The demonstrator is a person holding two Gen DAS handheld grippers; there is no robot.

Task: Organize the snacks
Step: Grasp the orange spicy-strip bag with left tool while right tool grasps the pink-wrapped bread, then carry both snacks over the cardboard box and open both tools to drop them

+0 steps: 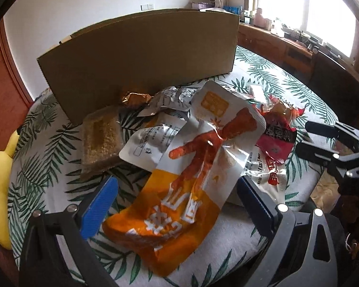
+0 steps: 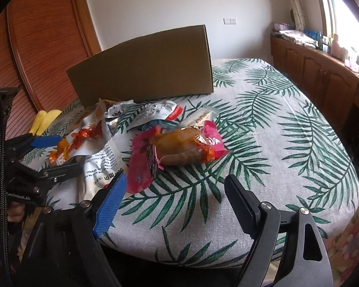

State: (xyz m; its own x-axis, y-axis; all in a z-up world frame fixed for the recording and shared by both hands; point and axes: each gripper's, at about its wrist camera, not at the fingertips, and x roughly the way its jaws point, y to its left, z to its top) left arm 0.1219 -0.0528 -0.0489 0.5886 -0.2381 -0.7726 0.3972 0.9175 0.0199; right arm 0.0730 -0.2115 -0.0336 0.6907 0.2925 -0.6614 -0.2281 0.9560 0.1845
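Left wrist view looks down on a heap of snack packets lying on the palm-print surface (image 1: 270, 71) in front of a cardboard box (image 1: 141, 62). At 9 o'clock sits a flat brown packet (image 1: 100, 141). At the centre an orange packet (image 1: 186, 186) printed with a chicken foot lies crumpled, its near end between the blue pads of the left gripper (image 1: 177, 201). The jaws are spread wide, one on either side of it; I cannot tell whether either pad touches the foil. At 3 o'clock lies a red packet (image 1: 277, 136), and beyond it the right gripper (image 1: 308, 138) shows, jaws parted and holding nothing.

The step in hand looks to be taking the orange packet for the box. To do it well, come low so both pads bracket the foil's thickness, close on the flatter orange end and not the crinkled white end, and lift straight up so that the grey packets tucked under it do not drag along.

Right wrist view shows the left gripper (image 2: 59, 153) at 9 o'clock straddling the orange packet (image 2: 81, 141), the box (image 2: 146, 69) at 12 o'clock, and a pink packet (image 2: 179, 150) at the centre, apart from the right gripper (image 2: 177, 198), whose jaws gape over bare cloth.
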